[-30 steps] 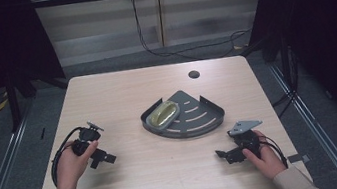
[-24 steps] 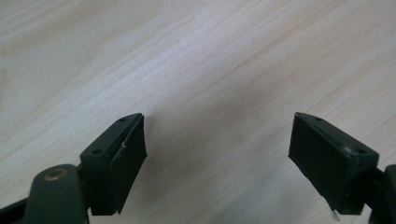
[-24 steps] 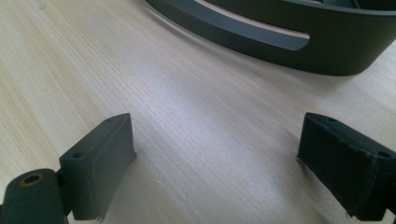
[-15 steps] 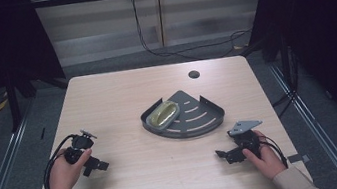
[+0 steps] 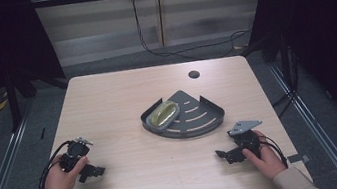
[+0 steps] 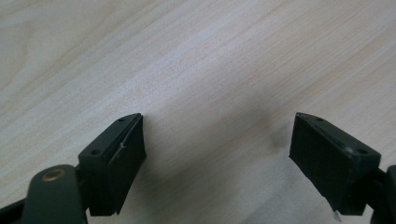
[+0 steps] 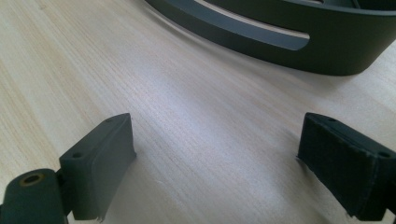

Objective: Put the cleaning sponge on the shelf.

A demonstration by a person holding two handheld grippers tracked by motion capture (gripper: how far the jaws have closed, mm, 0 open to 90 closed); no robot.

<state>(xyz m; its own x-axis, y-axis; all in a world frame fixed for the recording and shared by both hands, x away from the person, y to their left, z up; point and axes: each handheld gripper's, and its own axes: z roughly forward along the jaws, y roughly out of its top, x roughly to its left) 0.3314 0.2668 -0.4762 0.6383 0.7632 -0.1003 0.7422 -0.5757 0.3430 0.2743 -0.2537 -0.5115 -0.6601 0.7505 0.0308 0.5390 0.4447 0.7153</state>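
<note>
A dark grey quarter-round tray (image 5: 195,120) sits at the middle of the wooden table, and a yellowish oval object (image 5: 163,114) lies in its left part. My left gripper (image 5: 92,172) rests low over the table's near left, held by a hand. In the left gripper view my left gripper (image 6: 217,154) is open with only bare wood between its jaws. My right gripper (image 5: 226,156) sits at the near right, just in front of the tray. In the right gripper view my right gripper (image 7: 217,163) is open and holds nothing, with the tray's slotted wall (image 7: 280,42) ahead of it.
A small round hole (image 5: 194,74) is in the table's far side. Cables hang behind the table, and dark frames and floor rails stand on both sides. Bare wood stretches between the two grippers along the front edge.
My left hand has drawn its gripper toward the near edge of the table and slightly left. The right gripper, the tray and the oval object have stayed put.
</note>
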